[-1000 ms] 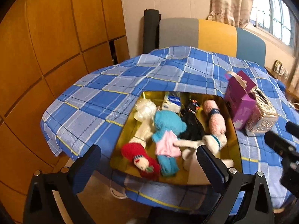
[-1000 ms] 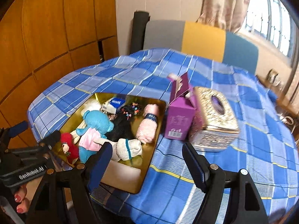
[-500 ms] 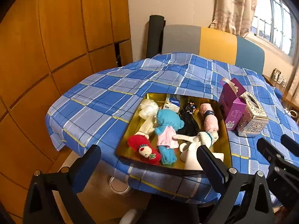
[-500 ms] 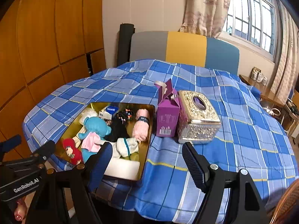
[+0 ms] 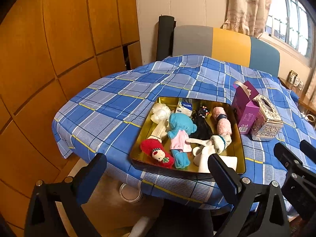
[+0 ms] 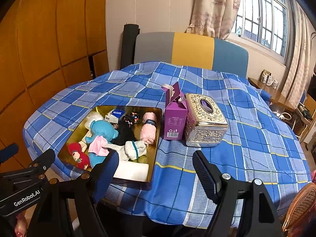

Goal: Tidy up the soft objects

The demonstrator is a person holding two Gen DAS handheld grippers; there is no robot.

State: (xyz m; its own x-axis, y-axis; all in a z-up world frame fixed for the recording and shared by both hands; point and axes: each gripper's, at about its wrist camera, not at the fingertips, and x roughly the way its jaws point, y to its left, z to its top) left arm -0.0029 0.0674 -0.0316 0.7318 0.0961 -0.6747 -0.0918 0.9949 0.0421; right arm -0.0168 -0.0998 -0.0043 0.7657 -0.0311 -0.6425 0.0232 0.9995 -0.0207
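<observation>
Gold tray (image 5: pixel 240 150) beyond hand-held gripper (image 5: pixel 158 167)

A: Tray (image 6: pixel 157 130) ahead of the right gripper (image 6: pixel 156 167): gold metal, mirror-glossy. Contents all soft: blue plush doll (image 6: pixel 102 131) fuzzy, red plush (image 6: pixel 79 156) fleecy, pink sock roll (image 6: pixel 149 128) terry-rough.

B: To the right of the tray?

A: Purple box (image 6: pixel 174 118), matt cardboard. Tissue box (image 6: pixel 205 126), embossed shiny metallic finish. Tablecloth (image 6: pixel 246 138) woven check cloth, matt, wrinkled.

B: Gripper fingers (image 6: pixel 205 174)?

A: Matt black plastic, ribbed pads. Wall panels (image 5: pixel 59 39) left of the left gripper (image 5: pixel 158 169): satin wood.
</observation>
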